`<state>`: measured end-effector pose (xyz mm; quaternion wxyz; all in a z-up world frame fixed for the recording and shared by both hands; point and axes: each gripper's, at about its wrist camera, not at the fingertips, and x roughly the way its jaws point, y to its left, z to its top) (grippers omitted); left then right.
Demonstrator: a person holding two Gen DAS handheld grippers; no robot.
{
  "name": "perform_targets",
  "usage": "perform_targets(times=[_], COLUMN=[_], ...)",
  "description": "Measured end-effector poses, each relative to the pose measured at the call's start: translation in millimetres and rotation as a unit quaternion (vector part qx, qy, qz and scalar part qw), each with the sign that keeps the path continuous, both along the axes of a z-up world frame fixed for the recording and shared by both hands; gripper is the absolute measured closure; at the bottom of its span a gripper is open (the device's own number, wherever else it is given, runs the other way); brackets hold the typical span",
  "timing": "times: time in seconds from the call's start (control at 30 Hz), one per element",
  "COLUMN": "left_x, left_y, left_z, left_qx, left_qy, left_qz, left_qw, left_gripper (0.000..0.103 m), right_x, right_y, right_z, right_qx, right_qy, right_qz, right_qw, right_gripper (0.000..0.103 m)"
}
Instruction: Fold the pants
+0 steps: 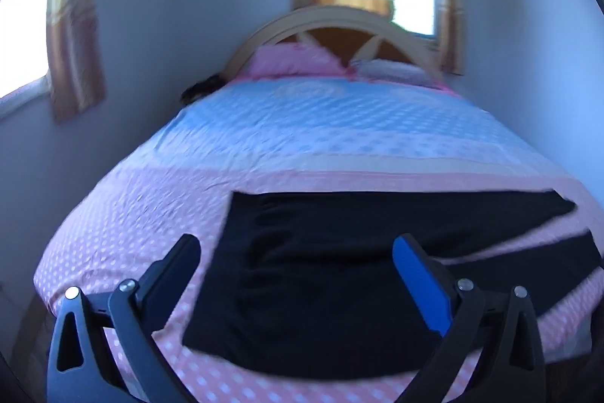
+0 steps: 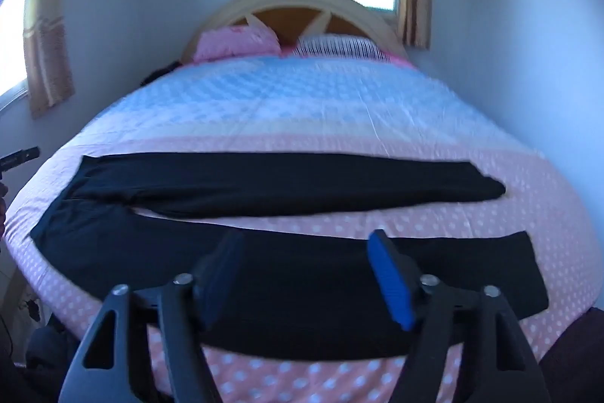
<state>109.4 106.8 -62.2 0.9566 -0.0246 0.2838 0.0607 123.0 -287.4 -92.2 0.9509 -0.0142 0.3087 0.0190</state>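
Black pants (image 1: 324, 274) lie flat across the near end of the bed, waistband to the left, the two legs spread apart and running right. In the right wrist view the pants (image 2: 287, 184) show both legs with a strip of sheet between them. My left gripper (image 1: 298, 244) is open and empty, hovering over the waist part. My right gripper (image 2: 305, 240) is open and empty above the near leg (image 2: 472, 270). The left gripper's tip shows at the left edge of the right wrist view (image 2: 19, 155).
The bed (image 1: 302, 123) has a pink and blue dotted sheet, a pink pillow (image 1: 290, 61) and a striped pillow (image 2: 336, 46) at the wooden headboard (image 2: 302, 6). Walls stand close on both sides. Curtained windows are behind the headboard and on the left wall.
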Motion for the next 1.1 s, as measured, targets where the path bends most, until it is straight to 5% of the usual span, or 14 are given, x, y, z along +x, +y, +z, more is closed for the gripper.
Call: perform_targets(times=[0.3,0.43,0.6,0.93,1.1], left_x=[99.7,146.6,197.0,219.6,219.3], left_y=[81.5,94.6,106.1,104.6,104.1], left_z=[-41.0,-57.2,-80.8,-119.8,-120.9], left_qx=[-0.016,-0.019,-0.071,-0.098,-0.096], left_qy=[0.074,0.103,0.147,0.186,0.176], left_qz=[0.048,0.033,0.010,-0.019,-0.029], left_qw=[0.9959,0.9939,0.9866,0.9774,0.9793], left_gripper=[0.001,0.014,0.030,0.058,0.059], right_x=[55.4,73.1,88.0,112.7,125.4], right_y=[-51.6,-70.9,-90.7,-129.7,-148.8], right_z=[-5.3,-8.8,-15.0,-30.8,-31.6], right_qx=[-0.008,-0.005,-0.010,0.004,-0.001], right_qy=[0.020,0.032,0.046,0.070,0.083], right_qz=[-0.056,-0.076,-0.098,-0.127,-0.142], right_qw=[0.998,0.997,0.994,0.989,0.986], right_gripper=[0.035,0.035,0.035,0.035,0.035])
